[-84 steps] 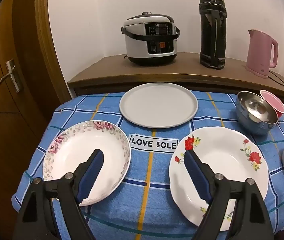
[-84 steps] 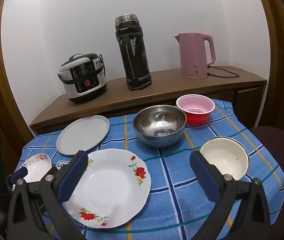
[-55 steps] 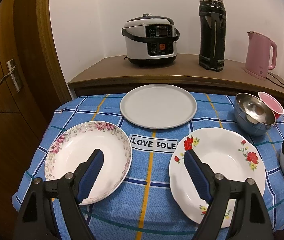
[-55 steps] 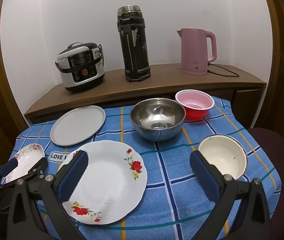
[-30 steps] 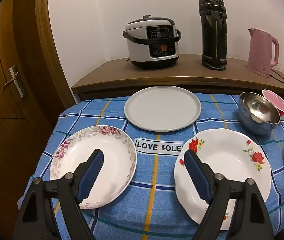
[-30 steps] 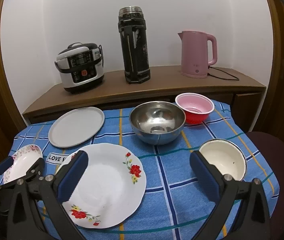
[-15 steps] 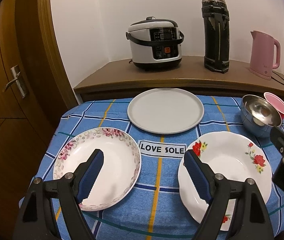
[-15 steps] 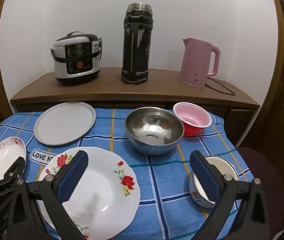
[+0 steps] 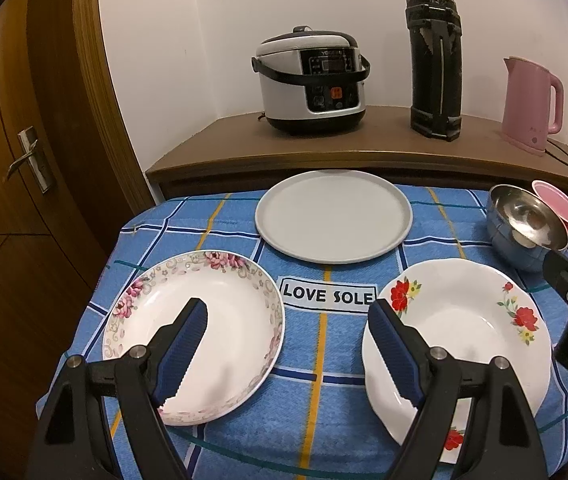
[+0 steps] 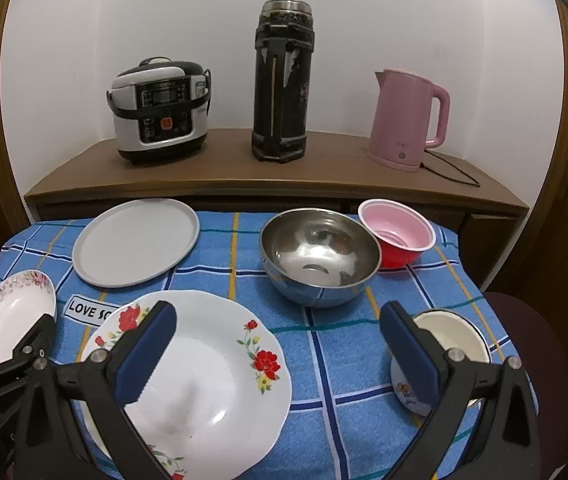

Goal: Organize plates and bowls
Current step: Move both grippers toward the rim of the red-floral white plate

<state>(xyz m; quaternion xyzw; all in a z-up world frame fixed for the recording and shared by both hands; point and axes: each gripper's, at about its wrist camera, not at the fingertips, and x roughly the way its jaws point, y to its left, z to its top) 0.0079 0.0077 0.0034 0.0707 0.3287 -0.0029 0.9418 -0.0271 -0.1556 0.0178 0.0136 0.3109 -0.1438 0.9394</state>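
On the blue checked tablecloth (image 9: 323, 412) lie a pink-rimmed deep plate (image 9: 220, 312) at front left, a red-flowered white plate (image 9: 463, 328) at front right and a flat grey plate (image 9: 333, 216) behind them. A steel bowl (image 10: 319, 254), a red bowl (image 10: 397, 236) and a small cream bowl (image 10: 453, 338) stand on the right side. My left gripper (image 9: 287, 344) is open and empty, above the gap between the two front plates. My right gripper (image 10: 278, 354) is open and empty, between the flowered plate (image 10: 204, 364) and the cream bowl.
A wooden shelf (image 10: 244, 176) behind the table carries a rice cooker (image 10: 160, 110), a tall black flask (image 10: 282, 80) and a pink kettle (image 10: 405, 118) with its cord. Wooden doors stand at both sides. A dark stool (image 10: 531, 344) sits at the table's right edge.
Both grippers stayed open and empty. The right gripper swung left and closer to the table, so the cream bowl now sits by its right finger. The left view shifted slightly.
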